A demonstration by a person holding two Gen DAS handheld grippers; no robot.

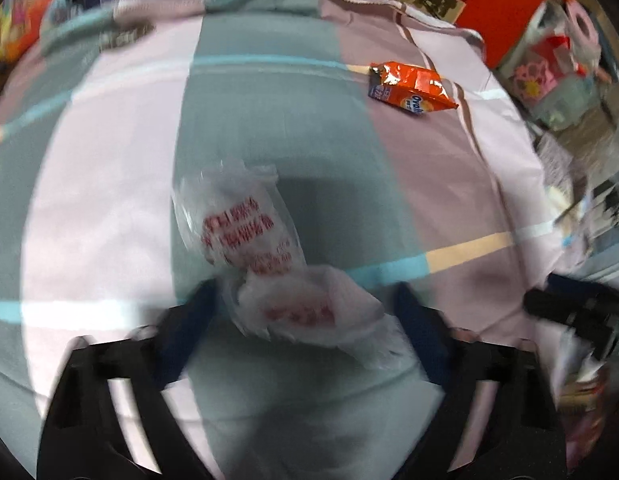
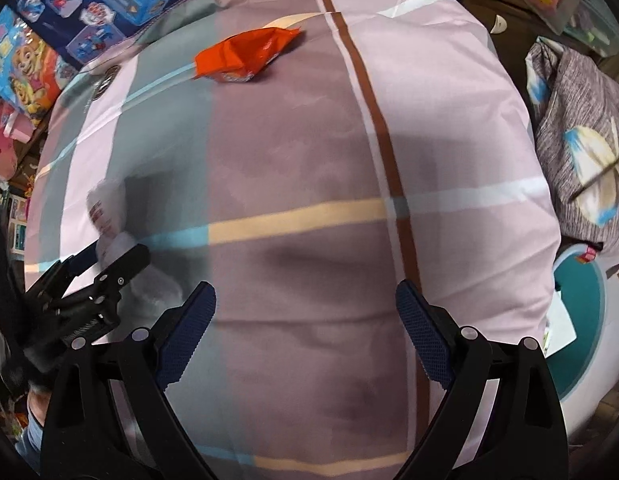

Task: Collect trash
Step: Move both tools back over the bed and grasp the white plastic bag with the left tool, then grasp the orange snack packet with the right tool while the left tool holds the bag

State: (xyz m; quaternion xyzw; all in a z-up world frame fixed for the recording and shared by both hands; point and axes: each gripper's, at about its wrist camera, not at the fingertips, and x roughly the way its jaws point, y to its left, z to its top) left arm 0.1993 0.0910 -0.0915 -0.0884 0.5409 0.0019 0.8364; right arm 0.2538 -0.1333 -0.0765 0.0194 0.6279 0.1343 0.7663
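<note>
Left gripper (image 1: 305,316) spread astride the bag (image 1: 269,264): light, limp, slippery film; pinch its bunched 5 o'clock end. Right gripper (image 2: 305,320) spread, empty.

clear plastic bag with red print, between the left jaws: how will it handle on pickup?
The clear plastic bag is crumpled thin film, so probably floppy and very light; expect it to sag and trail from the left hand-held gripper. Glossy film may slip unless pinched on a bunched fold. It lies flat on the bedsheet, so rolling looks unlikely.
</note>
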